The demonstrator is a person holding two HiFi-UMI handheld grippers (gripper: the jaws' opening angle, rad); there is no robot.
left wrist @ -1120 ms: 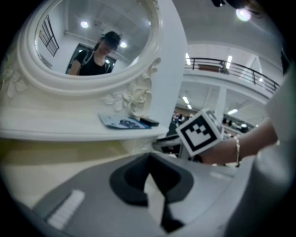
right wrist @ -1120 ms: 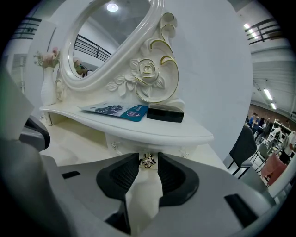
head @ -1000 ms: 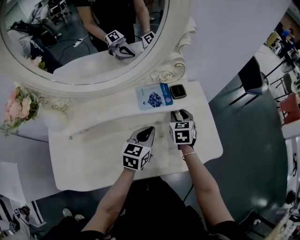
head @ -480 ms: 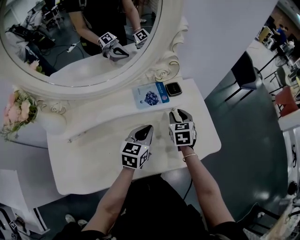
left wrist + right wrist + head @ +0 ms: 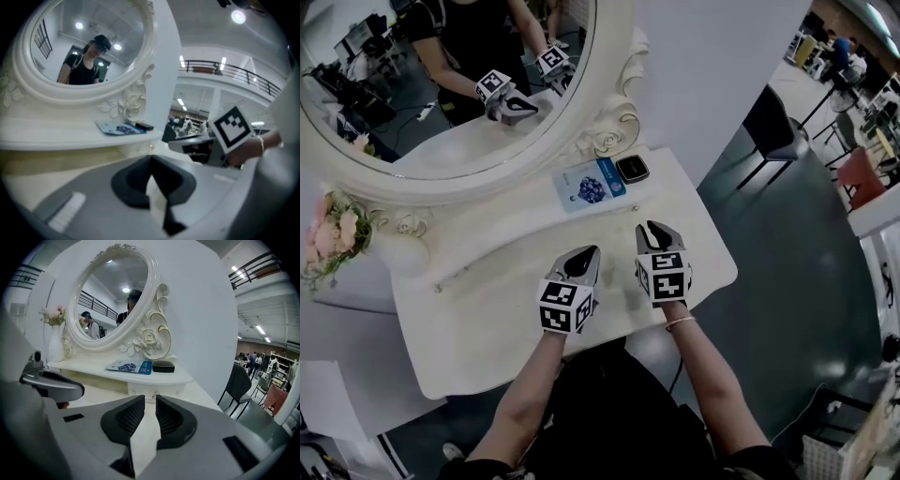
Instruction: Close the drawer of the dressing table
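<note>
The white dressing table fills the head view, with a raised shelf under an oval mirror. In the right gripper view a small drawer front with a knob sits under that shelf and looks flush with its face. My right gripper hovers over the tabletop just short of that front. Its jaws are closing, a narrow gap remains, and nothing is between them. My left gripper hovers beside it, shut on nothing, tips touching.
A blue sachet and a black compact lie on the shelf. Pink flowers stand at the table's left end. A dark chair stands on the floor to the right. The table's front edge is by my body.
My right gripper has drawn back from the shelf toward me and lifted a little, and its jaws have narrowed. The left gripper has stayed put. The head view has shifted.
</note>
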